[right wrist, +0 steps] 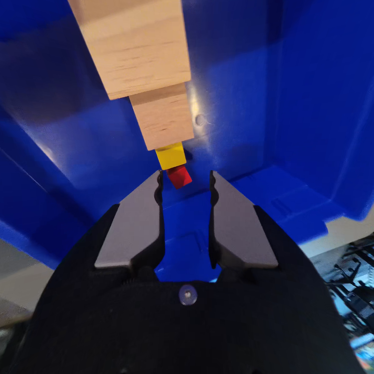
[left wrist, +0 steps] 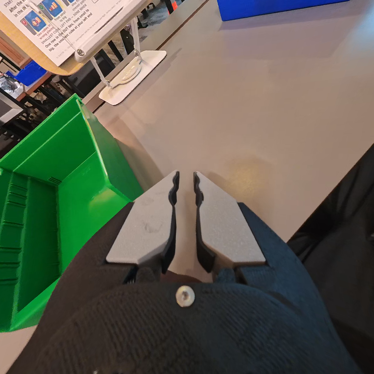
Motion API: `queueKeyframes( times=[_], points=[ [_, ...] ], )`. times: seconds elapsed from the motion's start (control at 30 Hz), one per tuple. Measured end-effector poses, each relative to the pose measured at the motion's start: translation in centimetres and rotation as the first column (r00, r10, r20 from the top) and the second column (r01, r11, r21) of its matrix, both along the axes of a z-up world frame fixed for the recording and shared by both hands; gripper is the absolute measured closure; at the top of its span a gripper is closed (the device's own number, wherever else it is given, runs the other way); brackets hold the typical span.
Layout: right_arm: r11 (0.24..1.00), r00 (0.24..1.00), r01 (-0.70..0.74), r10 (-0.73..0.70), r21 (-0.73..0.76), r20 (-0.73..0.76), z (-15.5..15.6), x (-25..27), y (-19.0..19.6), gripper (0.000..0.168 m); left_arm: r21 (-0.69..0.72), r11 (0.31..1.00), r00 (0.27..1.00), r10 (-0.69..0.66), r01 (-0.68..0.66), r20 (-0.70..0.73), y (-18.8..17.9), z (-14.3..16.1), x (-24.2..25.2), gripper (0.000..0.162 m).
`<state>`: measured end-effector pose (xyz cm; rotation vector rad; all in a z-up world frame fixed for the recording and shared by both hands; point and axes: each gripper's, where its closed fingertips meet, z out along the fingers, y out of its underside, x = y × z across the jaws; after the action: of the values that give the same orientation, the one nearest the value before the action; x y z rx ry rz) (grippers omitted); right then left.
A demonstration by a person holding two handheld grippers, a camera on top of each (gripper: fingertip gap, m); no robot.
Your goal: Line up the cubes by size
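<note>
Inside the blue bin (right wrist: 303,101) the cubes are laid touching in one row, big wooden cube (right wrist: 133,46), smaller wooden cube (right wrist: 164,119), yellow cube (right wrist: 172,156), then the red cube (right wrist: 179,178), which is turned askew, so the ordering is judged nearly done. The right gripper (right wrist: 185,178) is aimed along the row, jaws apart and empty, just short of the red cube. The left gripper (left wrist: 186,176) is held low over the bare table (left wrist: 242,101) beside the green bin (left wrist: 60,162), jaws slightly apart, nothing gripped.

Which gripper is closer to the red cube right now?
Right. The right gripper is open in the blue bin, its tips just short of the red cube. The left gripper hovers over bare table.
</note>
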<state>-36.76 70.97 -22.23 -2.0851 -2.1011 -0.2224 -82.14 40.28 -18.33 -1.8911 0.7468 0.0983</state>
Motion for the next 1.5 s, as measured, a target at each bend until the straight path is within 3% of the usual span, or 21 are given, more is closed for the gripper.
queueKeyframes(
  times=[0.1,0.17,0.27,0.33,0.47,0.57,0.67,0.8,0.9,0.97,1.07,1.23,1.37,1.5],
  points=[
    [0.996,0.979,0.084,-0.080,0.011,-0.189,2.7,-0.7,-0.6,0.105,0.010,1.000,1.000,0.019,-0.019,-0.004,-0.1,0.5,-0.6,0.148],
    [0.989,0.929,0.140,-0.144,-0.035,-0.341,4.6,-1.6,-2.3,0.102,0.013,0.999,0.999,0.031,-0.031,0.017,-0.3,0.8,-0.8,0.146],
    [0.965,0.794,0.212,-0.262,-0.153,-0.549,6.8,-3.4,-6.4,0.082,0.012,0.995,0.993,0.102,-0.103,0.064,0.0,1.2,-1.9,0.136],
    [0.957,0.681,0.220,-0.289,-0.188,-0.673,7.8,-4.8,-9.7,0.078,0.029,0.980,0.975,0.191,-0.195,0.116,0.3,1.7,-3.0,0.127],
    [0.927,0.488,0.350,-0.306,-0.139,-0.818,7.4,-6.6,-14.2,0.078,0.016,0.948,0.920,0.304,-0.318,0.246,1.0,0.8,-3.5,0.125],
    [0.889,0.406,0.433,-0.343,-0.153,-0.847,5.6,-8.9,-16.4,0.080,0.025,0.922,0.899,0.371,-0.387,0.234,2.4,0.6,-3.9,0.143],
    [0.833,0.388,0.544,-0.356,-0.100,-0.850,3.9,-10.3,-16.1,0.087,0.021,0.889,0.870,0.441,-0.457,0.222,3.3,0.2,-4.3,0.144],
    [0.751,0.335,0.657,-0.374,-0.069,-0.865,3.1,-10.5,-14.6,0.082,0.047,0.851,0.831,0.498,-0.523,0.247,1.3,0.2,-3.3,0.098],
    [0.744,0.288,0.662,-0.362,-0.088,-0.887,3.5,-10.8,-14.6,0.080,0.103,0.829,0.826,0.521,-0.550,0.217,-0.8,0.7,-3.4,0.091],
    [0.700,0.277,0.710,-0.370,-0.071,-0.887,3.5,-10.1,-13.8,0.071,0.130,0.794,0.795,0.555,-0.594,0.244,-1.2,1.5,-4.6,0.083],
    [0.644,0.230,0.761,-0.383,-0.080,-0.895,3.6,-9.3,-13.1,0.065,0.116,0.771,0.762,0.573,-0.626,0.301,0.2,2.2,-5.9,0.084],
    [0.617,0.161,0.779,-0.375,-0.116,-0.913,4.0,-8.9,-13.9,0.060,0.002,0.736,0.709,0.652,-0.677,0.267,4.4,0.7,-8.2,0.083],
    [0.625,0.166,0.775,-0.342,-0.093,-0.925,4.4,-8.9,-14.7,0.059,-0.059,0.724,0.691,0.677,-0.688,0.253,5.9,-1.1,-8.7,0.103],
    [0.617,0.220,0.786,-0.339,-0.039,-0.915,4.1,-9.2,-14.2,0.058,-0.038,0.725,0.704,0.679,-0.688,0.210,6.3,-1.4,-8.3,0.108]
  ],
)
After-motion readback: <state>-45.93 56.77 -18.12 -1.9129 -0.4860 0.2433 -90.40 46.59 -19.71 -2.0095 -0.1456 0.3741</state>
